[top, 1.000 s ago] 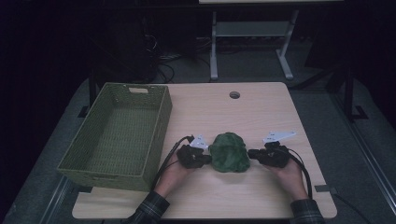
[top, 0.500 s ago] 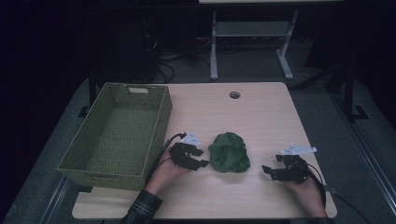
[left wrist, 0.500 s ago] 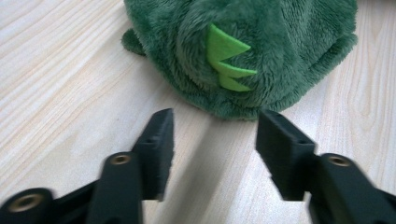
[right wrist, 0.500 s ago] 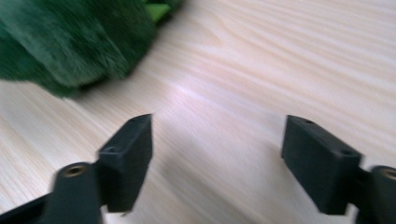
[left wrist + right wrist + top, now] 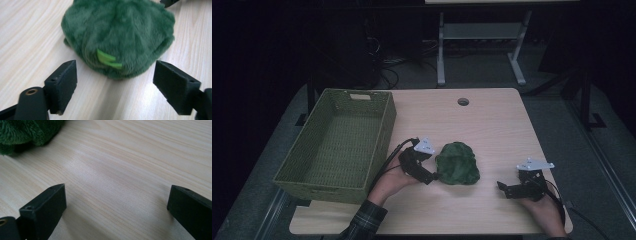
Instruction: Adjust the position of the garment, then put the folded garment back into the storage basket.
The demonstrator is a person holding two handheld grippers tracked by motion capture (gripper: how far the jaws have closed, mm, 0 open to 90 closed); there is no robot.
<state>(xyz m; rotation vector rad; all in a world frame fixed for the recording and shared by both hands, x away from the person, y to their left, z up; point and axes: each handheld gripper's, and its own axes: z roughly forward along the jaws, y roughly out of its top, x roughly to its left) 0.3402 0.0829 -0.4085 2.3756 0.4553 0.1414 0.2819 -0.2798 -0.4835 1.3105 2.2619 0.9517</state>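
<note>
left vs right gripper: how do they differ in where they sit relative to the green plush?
The left gripper sits right beside the green plush, which lies just ahead of its jaws; the right gripper is well apart, over bare table. Both have just been opening and hold nothing.

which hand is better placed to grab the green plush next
Left. The left gripper sits right beside the green plush, its open jaws framing it. The right gripper is open over bare table, well clear.

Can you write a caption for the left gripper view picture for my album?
Open hand-held gripper facing a fuzzy green plush toy on the wooden table.
</note>
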